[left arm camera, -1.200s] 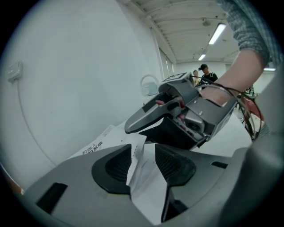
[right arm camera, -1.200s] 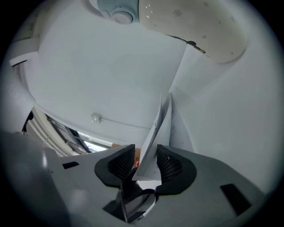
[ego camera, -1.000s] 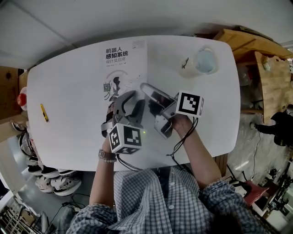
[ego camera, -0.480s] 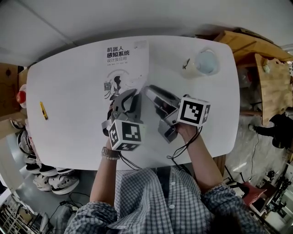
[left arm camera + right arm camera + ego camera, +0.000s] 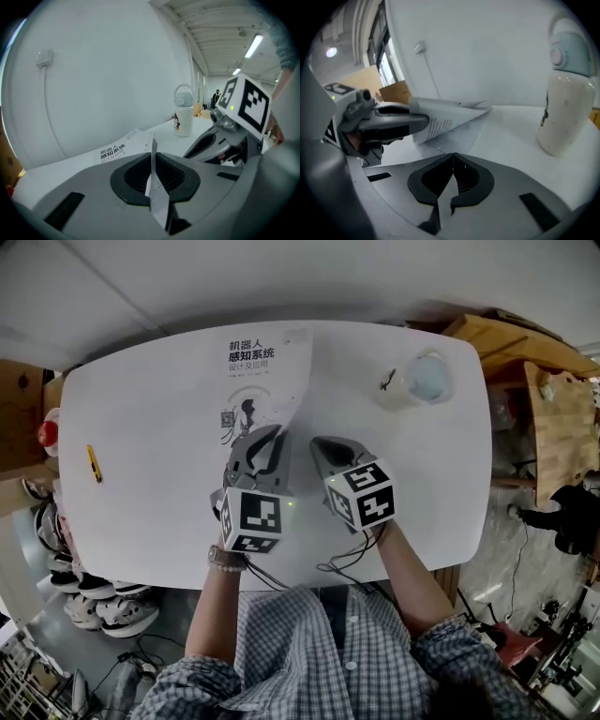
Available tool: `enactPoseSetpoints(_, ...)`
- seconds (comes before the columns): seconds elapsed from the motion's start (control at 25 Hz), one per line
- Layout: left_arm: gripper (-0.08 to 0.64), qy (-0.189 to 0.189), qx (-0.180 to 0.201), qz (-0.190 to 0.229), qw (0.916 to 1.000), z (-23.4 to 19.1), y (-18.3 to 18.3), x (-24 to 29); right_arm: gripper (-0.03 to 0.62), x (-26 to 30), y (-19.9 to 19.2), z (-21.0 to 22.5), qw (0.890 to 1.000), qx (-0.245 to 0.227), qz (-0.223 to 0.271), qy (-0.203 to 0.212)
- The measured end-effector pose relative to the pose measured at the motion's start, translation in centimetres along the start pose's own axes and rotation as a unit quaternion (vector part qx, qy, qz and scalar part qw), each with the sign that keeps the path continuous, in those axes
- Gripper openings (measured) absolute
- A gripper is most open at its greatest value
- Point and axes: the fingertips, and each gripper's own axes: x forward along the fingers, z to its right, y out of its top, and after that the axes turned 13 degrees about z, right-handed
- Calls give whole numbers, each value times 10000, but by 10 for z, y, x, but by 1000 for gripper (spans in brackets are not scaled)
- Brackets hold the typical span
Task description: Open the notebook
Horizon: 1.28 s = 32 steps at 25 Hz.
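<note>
Your left hand-held gripper (image 5: 152,174) has just clamped the notebook (image 5: 258,371) by its lifted edge; raise it steadily; keep the right hand-held gripper (image 5: 453,168), just shut empty, clear.

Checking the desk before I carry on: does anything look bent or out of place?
Only the notebook: its near edge is lifted and bowed off the white table, pinched in the left tool, whose jaws have just closed on it. The bottle stands upright; nothing is spilled.
</note>
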Motion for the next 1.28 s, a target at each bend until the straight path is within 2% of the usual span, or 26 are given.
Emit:
enactPoseSetpoints(0.12,35,52,-199,88,9998,-4,3,-3,21,8,-10,-8,9971,-695,-308,14)
enactPoseSetpoints(0.28,34,156,-507,238,9983,-12,9,-8,21,14,-19,-10,9902,-1252,-622,-53)
enactPoseSetpoints(0.36,34,225,-693,337,9968,-17,12,-12,21,15,-21,-8,9894,-1298,-641,-79)
enactPoseSetpoints(0.52,34,413,-1191,562,9904,-29,16,-21,21,14,-22,-7,9923,-1082,-596,-129)
enactPoseSetpoints(0.68,34,742,-1858,812,9764,-50,18,-35,21,14,-22,-7,9893,-1314,-614,-171)
enactPoseSetpoints(0.8,34,1002,-2174,972,9660,-68,19,-49,21,14,-22,-7,9870,-1425,-717,-215)
enactPoseSetpoints(0.96,34,1263,-2330,1069,9583,-92,17,-67,21,15,-23,-7,9859,-1465,-761,-255)
enactPoseSetpoints(1.28,34,1690,-2279,1027,9534,-130,5,-93,21,15,-23,-7,9841,-1543,-856,-210)
